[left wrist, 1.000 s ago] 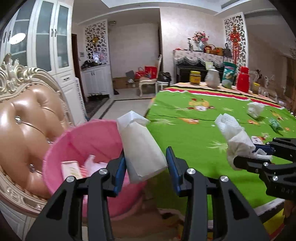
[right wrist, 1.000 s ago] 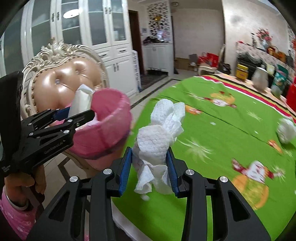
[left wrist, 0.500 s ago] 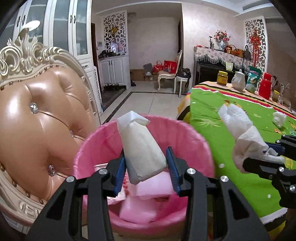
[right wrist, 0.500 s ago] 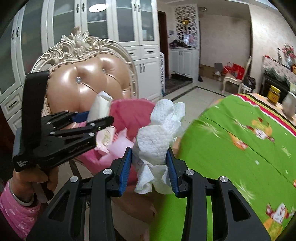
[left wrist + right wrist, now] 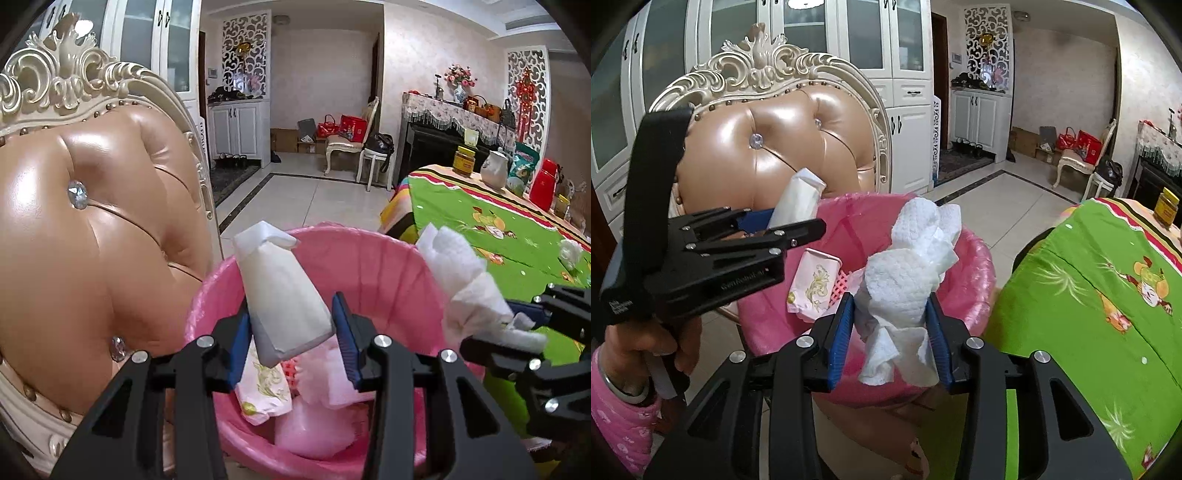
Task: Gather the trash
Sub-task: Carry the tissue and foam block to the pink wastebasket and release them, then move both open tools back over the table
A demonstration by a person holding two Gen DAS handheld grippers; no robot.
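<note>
A pink-lined trash bin [image 5: 369,258] stands on a chair seat, right below both grippers. My left gripper [image 5: 291,314] holds a white paper packet [image 5: 280,288] upright over the bin's mouth; its jaws are opening, but both blue pads still touch the packet. My right gripper [image 5: 890,306] grips a crumpled white tissue wad [image 5: 908,273] above the bin's [image 5: 975,258] near rim; its jaws are opening too, with the wad still pinched between the pads. The right gripper [image 5: 532,325] sits just right of the left one. Wrappers [image 5: 264,387] lie inside the bin.
A tan leather chair back [image 5: 92,240] with a carved cream frame rises behind the bin. The green-clothed table [image 5: 480,221] lies to the right, with another tissue ball [image 5: 570,253], a jar, a jug and a red flask on it. A hand [image 5: 646,343] in a pink sleeve holds the left gripper.
Both grippers have swung left from over the green table to above the pink bin, each still carrying its item. The bin's inside has come fully into view.
</note>
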